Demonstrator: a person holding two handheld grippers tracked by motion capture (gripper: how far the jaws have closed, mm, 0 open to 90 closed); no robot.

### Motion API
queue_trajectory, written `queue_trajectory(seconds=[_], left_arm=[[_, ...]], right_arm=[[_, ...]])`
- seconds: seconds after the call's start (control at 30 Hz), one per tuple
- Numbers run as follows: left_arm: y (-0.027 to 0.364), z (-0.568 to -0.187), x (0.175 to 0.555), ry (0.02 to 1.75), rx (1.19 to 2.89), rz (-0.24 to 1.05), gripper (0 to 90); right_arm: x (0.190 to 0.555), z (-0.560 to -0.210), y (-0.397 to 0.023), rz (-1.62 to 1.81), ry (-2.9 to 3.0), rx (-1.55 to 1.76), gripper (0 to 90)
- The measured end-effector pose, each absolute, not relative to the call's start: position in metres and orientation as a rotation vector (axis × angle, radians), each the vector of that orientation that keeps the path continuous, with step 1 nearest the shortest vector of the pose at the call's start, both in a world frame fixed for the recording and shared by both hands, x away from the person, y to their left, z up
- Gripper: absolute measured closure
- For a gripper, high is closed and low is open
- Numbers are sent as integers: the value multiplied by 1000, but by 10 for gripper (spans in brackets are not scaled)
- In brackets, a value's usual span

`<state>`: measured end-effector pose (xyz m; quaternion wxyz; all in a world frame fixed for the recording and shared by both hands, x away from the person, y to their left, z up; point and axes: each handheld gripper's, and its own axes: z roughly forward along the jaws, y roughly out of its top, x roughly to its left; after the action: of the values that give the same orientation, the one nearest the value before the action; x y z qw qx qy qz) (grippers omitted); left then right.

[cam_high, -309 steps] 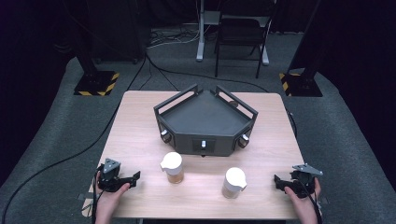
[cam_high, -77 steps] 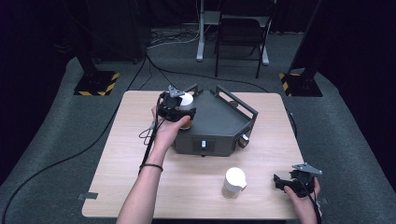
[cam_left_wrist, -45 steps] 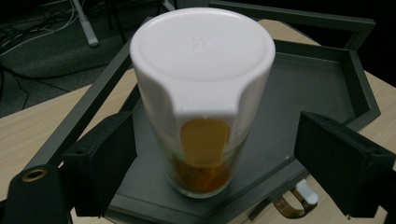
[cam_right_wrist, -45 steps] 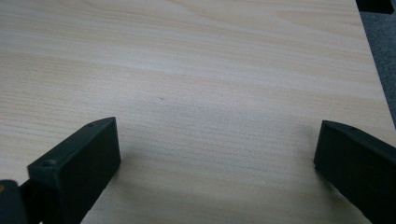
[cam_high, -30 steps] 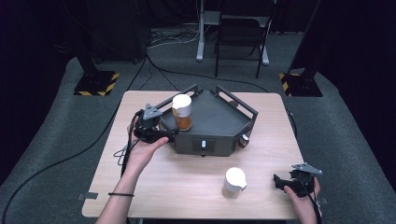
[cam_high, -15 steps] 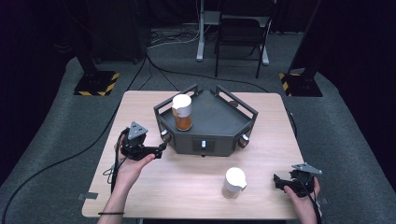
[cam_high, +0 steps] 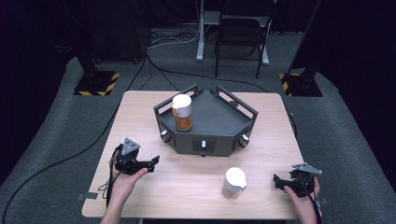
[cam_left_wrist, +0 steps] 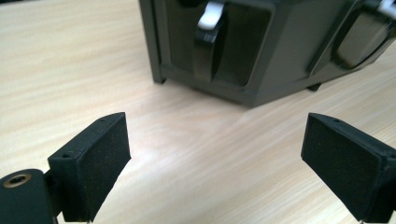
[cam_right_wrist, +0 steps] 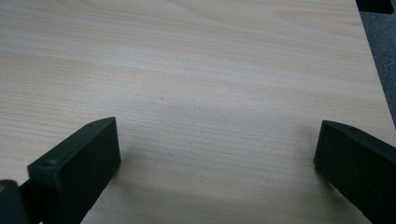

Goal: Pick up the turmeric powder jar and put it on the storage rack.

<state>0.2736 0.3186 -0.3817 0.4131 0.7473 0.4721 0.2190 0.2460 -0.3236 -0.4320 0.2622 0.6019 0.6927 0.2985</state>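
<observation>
An amber jar with a white lid (cam_high: 181,112) stands upright on the left part of the dark angular tray (cam_high: 219,122). A second white-lidded jar (cam_high: 233,182) stands on the table in front of the tray, to the right. My left gripper (cam_high: 153,162) hovers low over the table's front left, apart from the tray. In the left gripper view its jaws (cam_left_wrist: 215,135) have just been opening and stand wide with nothing between them, facing the tray's side wall (cam_left_wrist: 261,70). My right gripper (cam_high: 279,182) rests at the front right, open over bare wood (cam_right_wrist: 217,140).
The wooden table (cam_high: 187,186) has edges close to both hands. A chair (cam_high: 240,32) and stands with striped bases (cam_high: 95,83) are on the floor beyond. Cables (cam_high: 70,156) trail off the left side.
My left hand has drawn back from the tray toward the table's front left and sunk lower, leaving the amber jar standing on the tray. The right hand has kept still.
</observation>
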Motion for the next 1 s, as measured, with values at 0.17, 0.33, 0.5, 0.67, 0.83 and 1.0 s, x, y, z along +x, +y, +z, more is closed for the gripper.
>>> queue_trajectory(seconds=[0.17, 0.33, 0.5, 0.67, 0.83, 1.0], left_arm=[[323, -394, 270, 1217, 1891, 551, 79], [327, -405, 268, 1241, 1899, 543, 79], [333, -415, 266, 1269, 1895, 529, 80], [339, -425, 265, 1301, 1899, 510, 82], [341, -430, 267, 1318, 1913, 493, 82], [339, -434, 269, 1328, 1936, 480, 82]], right_arm=[[246, -432, -324, 808, 1874, 1629, 0], [246, -432, -324, 808, 1874, 1629, 0], [246, -432, -324, 808, 1874, 1629, 0], [246, -432, -324, 808, 1874, 1628, 0], [246, -432, -324, 808, 1874, 1629, 0], [246, -432, -324, 808, 1874, 1629, 0]])
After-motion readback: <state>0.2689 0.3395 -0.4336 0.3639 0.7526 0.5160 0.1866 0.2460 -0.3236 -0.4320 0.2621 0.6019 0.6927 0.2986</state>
